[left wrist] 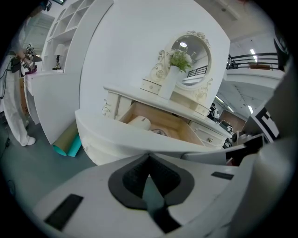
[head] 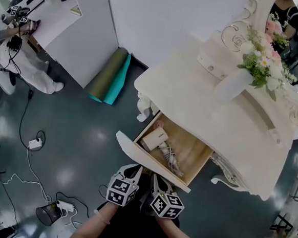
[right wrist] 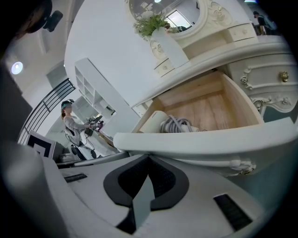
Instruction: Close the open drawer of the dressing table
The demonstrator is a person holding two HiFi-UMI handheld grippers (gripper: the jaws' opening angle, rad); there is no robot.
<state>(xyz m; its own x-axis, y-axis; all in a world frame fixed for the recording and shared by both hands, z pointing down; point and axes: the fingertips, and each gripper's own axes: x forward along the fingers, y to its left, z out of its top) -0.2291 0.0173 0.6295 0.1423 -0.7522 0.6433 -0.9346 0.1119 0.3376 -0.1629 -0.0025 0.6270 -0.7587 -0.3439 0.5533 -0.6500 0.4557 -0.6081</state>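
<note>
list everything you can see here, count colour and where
dressing table: 1, cream, against the white wall
drawer: 1, cream front, wood inside, pulled open
hair dryer: 1, white, in the drawer with its cord
vase: 1, white, holds white flowers, on the tabletop
mirror: 1, oval, cream frame, at the table's back
rolled mats: 2, olive and teal, floor by the wall
power strips: 2, white, floor
person: 1, white clothes, far left
left gripper: 1, white, jaws together, empty, at the drawer front
right gripper: 1, white, jaws together, empty, at the drawer front
</note>
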